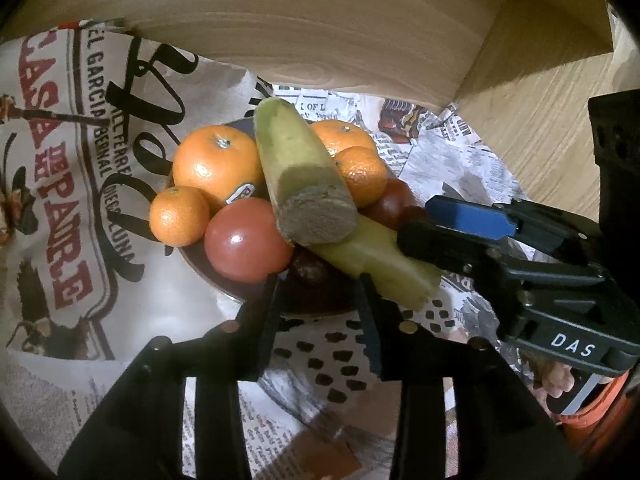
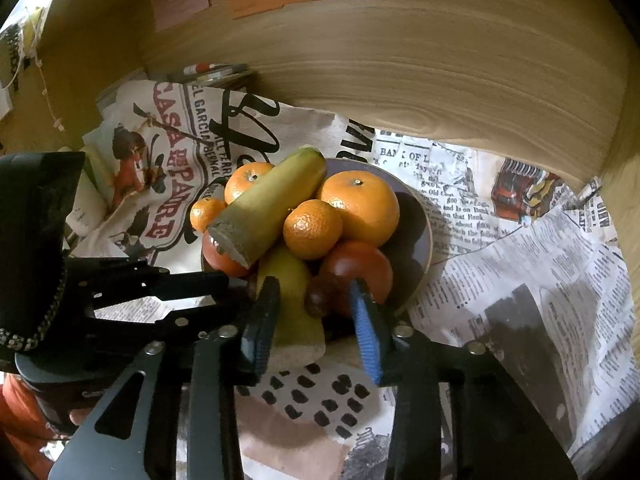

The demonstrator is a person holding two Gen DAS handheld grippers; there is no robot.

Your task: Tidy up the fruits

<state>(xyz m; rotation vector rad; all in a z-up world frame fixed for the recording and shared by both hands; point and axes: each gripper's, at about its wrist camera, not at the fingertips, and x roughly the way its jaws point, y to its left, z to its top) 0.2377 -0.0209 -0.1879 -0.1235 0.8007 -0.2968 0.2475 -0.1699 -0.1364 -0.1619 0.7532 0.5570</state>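
— On the dark round plate (image 2: 420, 216): heaped orange mandarins (image 2: 360, 208), red tomatoes (image 1: 246, 240), two cut yellow-green stalk pieces (image 1: 298, 164).
— Right gripper (image 2: 316, 320)?
— Spread around the lower stalk piece (image 2: 294, 312), one finger beside it, not pinching.
— Left gripper (image 1: 316, 312)?
— Spread wide, empty, at the plate's near edge over newsprint paper (image 1: 72, 200).

Home: newspaper-covered (image 2: 520, 264) wooden desk (image 2: 440, 60).

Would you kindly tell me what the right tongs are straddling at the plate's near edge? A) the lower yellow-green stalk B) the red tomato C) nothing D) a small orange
A: in the right wrist view the right tongs are open, with the lower yellow-green stalk lying between the fingers, its cut end towards the camera.
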